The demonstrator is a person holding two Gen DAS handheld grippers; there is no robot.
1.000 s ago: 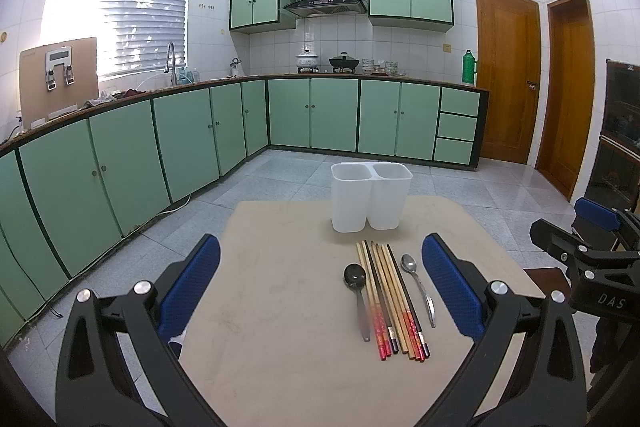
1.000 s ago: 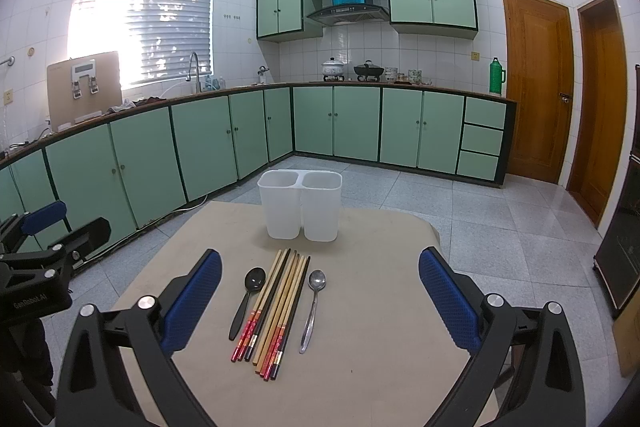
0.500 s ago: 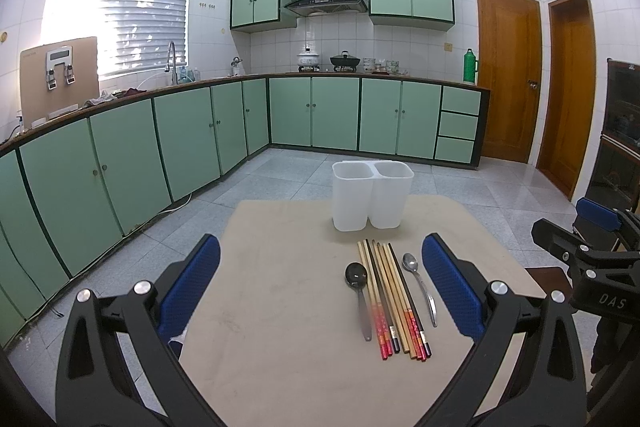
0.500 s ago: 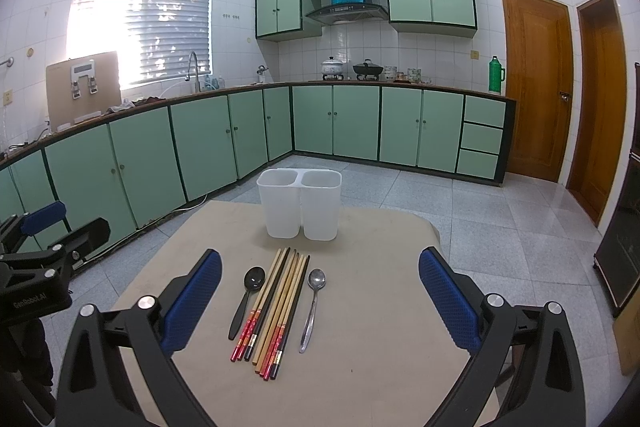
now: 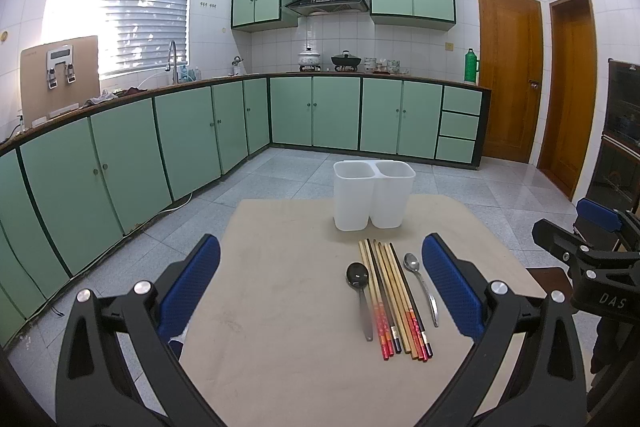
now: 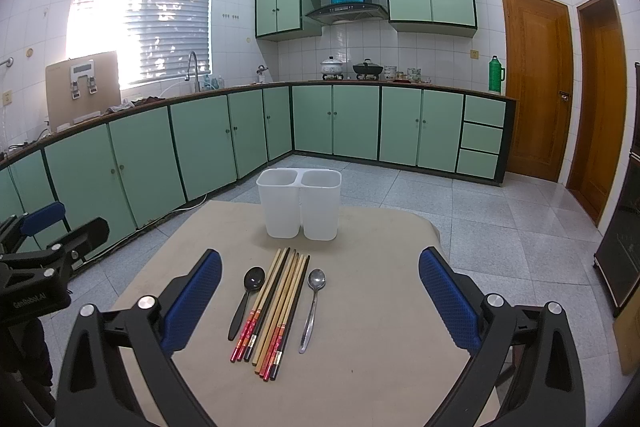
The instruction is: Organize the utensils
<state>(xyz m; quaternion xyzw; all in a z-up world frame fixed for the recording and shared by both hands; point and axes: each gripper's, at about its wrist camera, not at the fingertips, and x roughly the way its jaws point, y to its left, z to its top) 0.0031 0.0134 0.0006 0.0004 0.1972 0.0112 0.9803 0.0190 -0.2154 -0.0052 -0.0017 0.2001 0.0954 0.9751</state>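
Both hand-held grippers, left and right, hang wide and empty. Chopsticks lie lengthwise between the right's fingers, ends toward it; right is nearer.

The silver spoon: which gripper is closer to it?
Left. The left gripper has the silver spoon just beside its right finger; the right gripper holds it mid-gap, farther ahead.

Left gripper hangs with blue pads spread wide, nothing between them; right gripper is likewise wide apart and empty, each showing at the other view's outer edge
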